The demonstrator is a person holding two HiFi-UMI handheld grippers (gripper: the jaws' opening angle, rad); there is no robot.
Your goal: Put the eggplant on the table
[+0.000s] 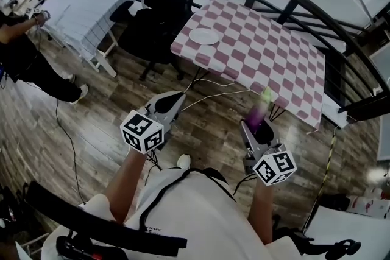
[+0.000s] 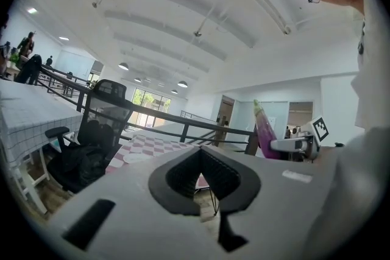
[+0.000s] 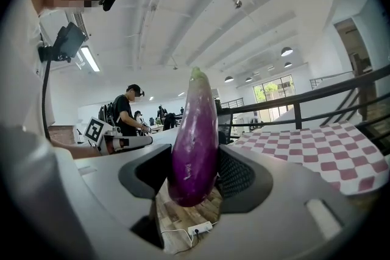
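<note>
Grips eggplant (image 3: 195, 137) upright in right gripper (image 1: 257, 130) (left gripper (image 1: 169, 104) closed, empty); halfway at best, short of checkered table (image 1: 262, 52), not yet set down.

Big open-plan office/lab hall, vaulted white ceiling (image 2: 183, 15) w/ lamps (image 2: 183, 84), office chair (image 1: 161, 3), cloth-covered tables (image 1: 262, 58), wood floor (image 1: 91, 131)

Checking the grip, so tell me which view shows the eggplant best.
The right gripper view: the eggplant stands upright at centre, clamped in the right tool. The head view shows it small and blurred in that tool; the left gripper view shows it distant, off-centre.
</note>
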